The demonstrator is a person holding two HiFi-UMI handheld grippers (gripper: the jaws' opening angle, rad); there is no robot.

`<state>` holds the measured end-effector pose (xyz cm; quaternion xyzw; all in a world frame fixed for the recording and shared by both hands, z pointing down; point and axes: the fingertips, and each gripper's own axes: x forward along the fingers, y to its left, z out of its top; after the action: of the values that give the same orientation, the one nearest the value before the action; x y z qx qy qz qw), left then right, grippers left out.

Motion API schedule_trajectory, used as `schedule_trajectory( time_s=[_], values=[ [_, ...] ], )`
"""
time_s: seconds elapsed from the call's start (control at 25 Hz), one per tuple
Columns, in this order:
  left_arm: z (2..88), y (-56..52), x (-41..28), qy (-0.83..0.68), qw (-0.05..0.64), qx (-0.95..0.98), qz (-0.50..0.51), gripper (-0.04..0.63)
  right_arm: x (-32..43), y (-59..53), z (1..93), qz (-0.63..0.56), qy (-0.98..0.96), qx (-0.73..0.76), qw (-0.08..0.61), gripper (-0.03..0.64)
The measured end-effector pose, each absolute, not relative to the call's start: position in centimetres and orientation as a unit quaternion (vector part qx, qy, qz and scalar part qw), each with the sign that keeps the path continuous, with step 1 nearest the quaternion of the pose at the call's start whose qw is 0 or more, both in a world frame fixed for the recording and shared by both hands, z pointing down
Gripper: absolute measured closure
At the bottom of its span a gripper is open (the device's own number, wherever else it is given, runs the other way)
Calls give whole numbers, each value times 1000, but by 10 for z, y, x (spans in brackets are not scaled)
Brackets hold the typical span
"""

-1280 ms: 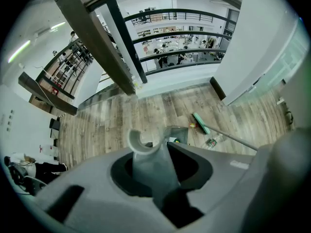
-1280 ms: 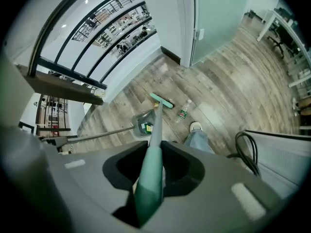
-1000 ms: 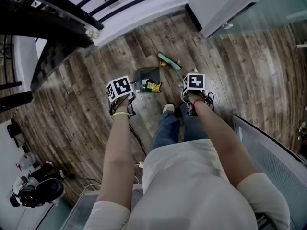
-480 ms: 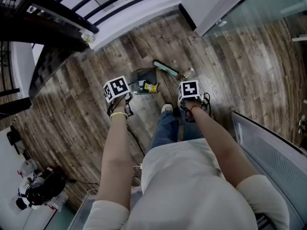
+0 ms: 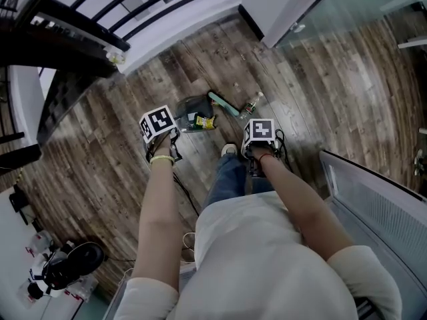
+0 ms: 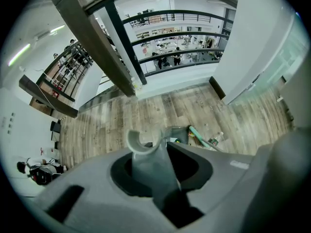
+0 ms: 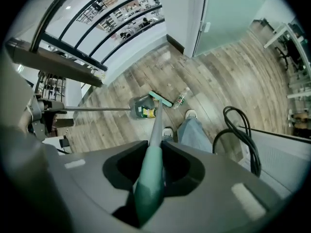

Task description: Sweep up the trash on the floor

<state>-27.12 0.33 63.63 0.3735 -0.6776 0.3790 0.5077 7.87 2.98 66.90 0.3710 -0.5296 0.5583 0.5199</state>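
Two clamped: left claw [image 6: 151, 181] on dustpan [image 6: 140, 148], right claw [image 7: 149, 181] on broom [image 7: 156, 124]; trash [image 7: 147, 112] well beyond.

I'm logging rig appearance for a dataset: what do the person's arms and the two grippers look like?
The left gripper and right gripper have smooth grey bodies. The left cube and right cube are white with black square markers. A black cable loops near the right one. The person wears a short-sleeved cream shirt, a yellow-green wristband on the left and a reddish band on the right.
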Motion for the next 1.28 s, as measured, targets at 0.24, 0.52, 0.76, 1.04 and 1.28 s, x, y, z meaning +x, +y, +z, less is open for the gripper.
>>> schedule_trajectory(
  time_s=[0.24,0.52,0.76,1.04,1.28],
  values=[
    [635,4,-271,-678,506,374,380,499,70,53,666,603,-506,381,485,520],
    [633,6,-269,-679,503,375,381,497,60,66,663,643,-486,387,448,520],
    [633,8,-269,-680,501,377,381,497,49,74,660,676,-466,388,418,521],
    [633,8,-269,-679,501,377,382,497,44,83,655,655,-483,377,443,522],
    [633,6,-272,-679,501,377,383,497,31,93,649,639,-503,349,465,522]
  ],
)
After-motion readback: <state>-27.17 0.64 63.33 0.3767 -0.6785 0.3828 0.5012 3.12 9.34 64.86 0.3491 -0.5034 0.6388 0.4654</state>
